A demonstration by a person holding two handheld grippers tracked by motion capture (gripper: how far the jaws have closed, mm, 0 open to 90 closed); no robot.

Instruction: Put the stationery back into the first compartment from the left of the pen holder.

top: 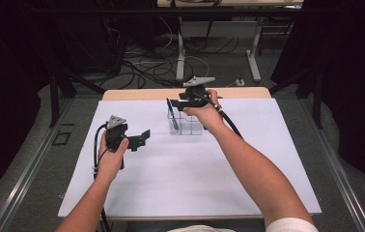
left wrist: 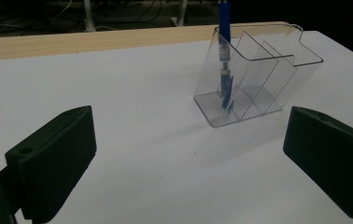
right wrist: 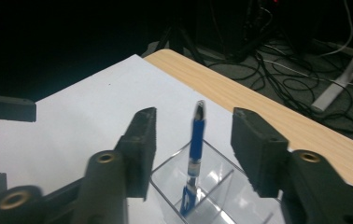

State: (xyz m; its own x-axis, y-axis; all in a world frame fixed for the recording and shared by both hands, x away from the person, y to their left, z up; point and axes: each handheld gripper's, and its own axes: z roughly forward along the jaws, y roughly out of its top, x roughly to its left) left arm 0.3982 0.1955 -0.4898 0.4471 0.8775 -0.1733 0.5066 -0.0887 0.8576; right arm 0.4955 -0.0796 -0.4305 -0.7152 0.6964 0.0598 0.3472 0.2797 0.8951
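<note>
The blue pen (top: 170, 109) stands nearly upright in the end compartment of a clear plastic organizer (top: 189, 124), the compartment on the side toward the worktop's left edge. Its lower end rests on the organizer's floor and its top rises well above the clear rim, leaning slightly toward the left edge. In the left gripper view the pen (left wrist: 224, 60) sits against the nearest wall of the organizer (left wrist: 263, 79), with two further compartments beside it standing empty. The organizer stands on the white sheet of the worktop (top: 180, 179), close to the far edge and about midway between the left and right edges; a strip of bare wood runs just behind it.

The right gripper (top: 186, 102) hangs over the organizer from the far side. In the right gripper view its jaws are spread wide, one on each side of the pen (right wrist: 194, 144), with clear air between each pad and the barrel; nothing is held.

The left gripper (top: 141, 139) is near the left edge, well apart from the organizer, its jaws wide and empty and pointed toward it. Between it and the organizer lies bare white sheet, and the whole near half of the worktop, down to the near edge, is open room.
</note>
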